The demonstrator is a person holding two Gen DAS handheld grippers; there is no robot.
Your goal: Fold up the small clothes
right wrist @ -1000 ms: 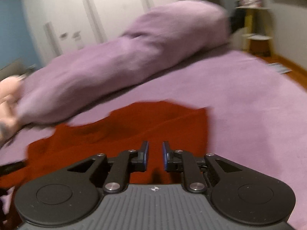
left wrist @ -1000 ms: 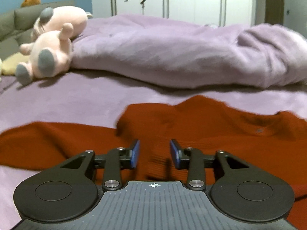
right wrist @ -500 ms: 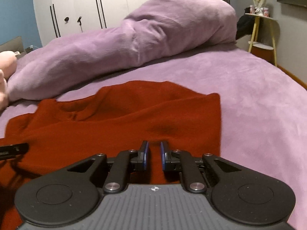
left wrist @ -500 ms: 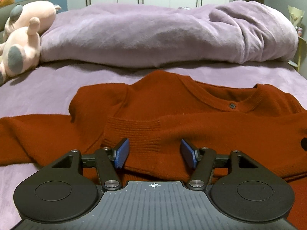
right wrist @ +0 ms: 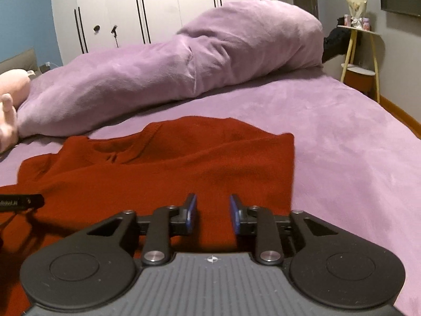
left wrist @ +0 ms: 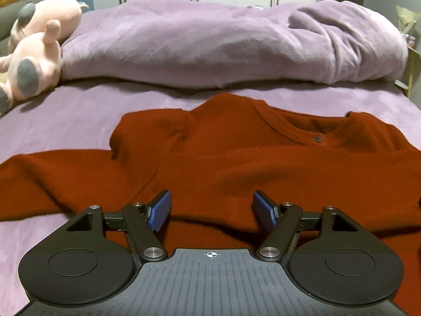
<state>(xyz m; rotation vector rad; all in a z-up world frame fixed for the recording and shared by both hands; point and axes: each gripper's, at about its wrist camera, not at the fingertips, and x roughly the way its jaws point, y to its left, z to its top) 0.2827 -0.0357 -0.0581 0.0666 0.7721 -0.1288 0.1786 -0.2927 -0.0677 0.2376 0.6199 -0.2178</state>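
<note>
A rust-red knit cardigan (left wrist: 236, 163) lies on the purple bed, neckline with a small button (left wrist: 317, 139) toward the far side, one sleeve folded across its front, the other stretched out to the left. My left gripper (left wrist: 211, 208) is open wide and empty, just above the cardigan's near part. The cardigan also shows in the right wrist view (right wrist: 184, 166), its right edge straight. My right gripper (right wrist: 212, 210) is open and empty over the cardigan's near right part. The tip of the left gripper (right wrist: 21, 202) shows at that view's left edge.
A rolled purple duvet (left wrist: 223, 44) lies across the far side of the bed. Pink plush toys (left wrist: 34, 50) sit at the far left. White wardrobe doors (right wrist: 158, 8) stand behind. A yellow-legged side table (right wrist: 360, 60) stands beyond the bed's right edge. Purple sheet (right wrist: 355, 144) stretches right of the cardigan.
Both grippers' jaws have opened wider, the left much more than the right. The sleeve that was between the left jaws now lies across the cardigan's front. Both views have steadied.
</note>
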